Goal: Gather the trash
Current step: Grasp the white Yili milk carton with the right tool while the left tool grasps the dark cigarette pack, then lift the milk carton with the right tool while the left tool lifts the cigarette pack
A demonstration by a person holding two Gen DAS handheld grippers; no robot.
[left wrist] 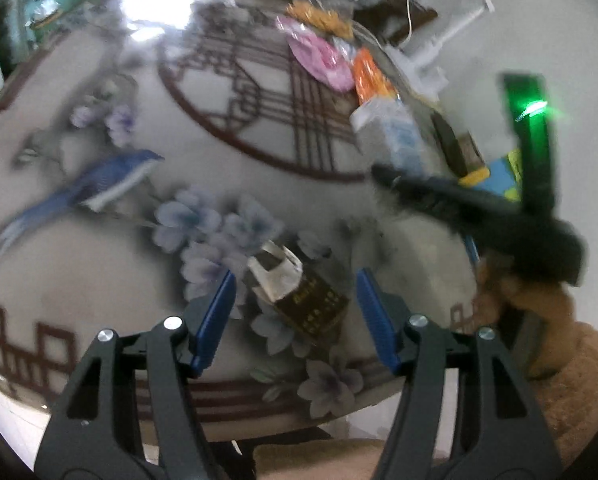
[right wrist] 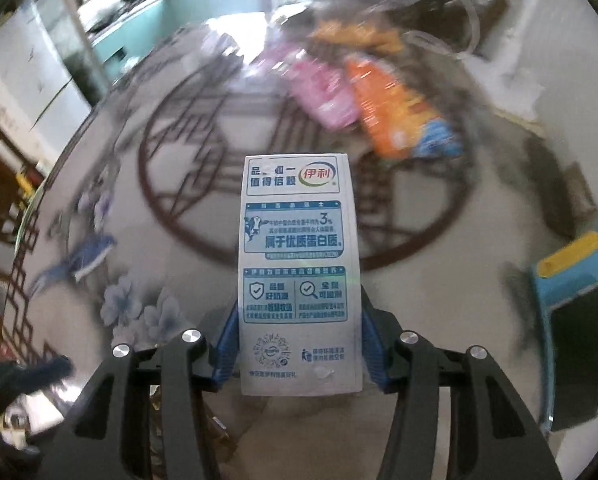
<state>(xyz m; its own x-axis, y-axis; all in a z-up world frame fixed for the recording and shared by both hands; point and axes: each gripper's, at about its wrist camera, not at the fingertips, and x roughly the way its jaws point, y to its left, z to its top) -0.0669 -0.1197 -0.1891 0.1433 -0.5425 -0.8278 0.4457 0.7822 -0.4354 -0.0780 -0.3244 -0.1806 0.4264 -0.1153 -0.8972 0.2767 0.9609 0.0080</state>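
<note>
A crumpled brown and white small carton (left wrist: 299,296) lies on the flower-printed tabletop (left wrist: 99,280). My left gripper (left wrist: 295,276) hangs over it, open, with a blue pad on either side and a gap to each. The right wrist view shows a white and blue milk carton (right wrist: 299,264) standing sharp and upright between the blue pads of my right gripper (right wrist: 299,312), which is shut on it. That carton (left wrist: 395,132) and the dark right gripper appear blurred at the right of the left wrist view.
A pink packet (left wrist: 323,56) and an orange packet (left wrist: 373,76) lie in a heap at the table's far side. A blue and yellow object (right wrist: 571,272) sits at the right edge. A brown fuzzy sleeve (left wrist: 559,340) is at lower right.
</note>
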